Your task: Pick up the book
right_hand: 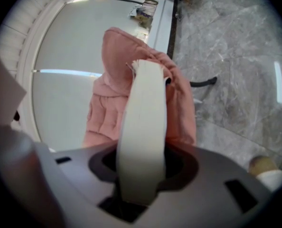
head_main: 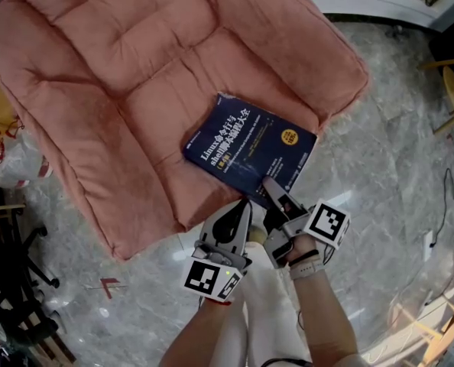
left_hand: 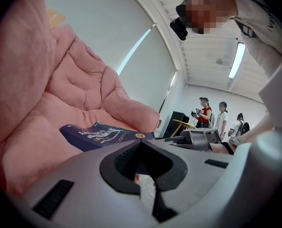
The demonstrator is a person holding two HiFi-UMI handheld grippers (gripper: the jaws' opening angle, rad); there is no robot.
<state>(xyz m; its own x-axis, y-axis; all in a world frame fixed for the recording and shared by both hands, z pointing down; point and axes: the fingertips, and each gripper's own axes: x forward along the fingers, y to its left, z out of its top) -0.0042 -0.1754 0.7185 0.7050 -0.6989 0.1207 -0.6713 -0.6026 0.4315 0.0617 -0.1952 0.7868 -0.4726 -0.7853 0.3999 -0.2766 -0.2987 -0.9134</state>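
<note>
Book pickup, grip made, lift pending | blue book [head_main: 250,145] lies flat by the near edge of the pink cushion [head_main: 135,67] | right gripper [head_main: 277,193] is clamped on the book's near edge, pages filling its jaws | left gripper [head_main: 238,212] waits just beside, jaws together, empty | remaining, by appearances: raising the book clear.

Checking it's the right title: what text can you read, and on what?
"Linux命令行与shell脚本编程大全": book cover, head view.
Yellow seal and small print on the cover: too small to read.
Same title in the left gripper view: blurred.
Nothing else readable.
</note>
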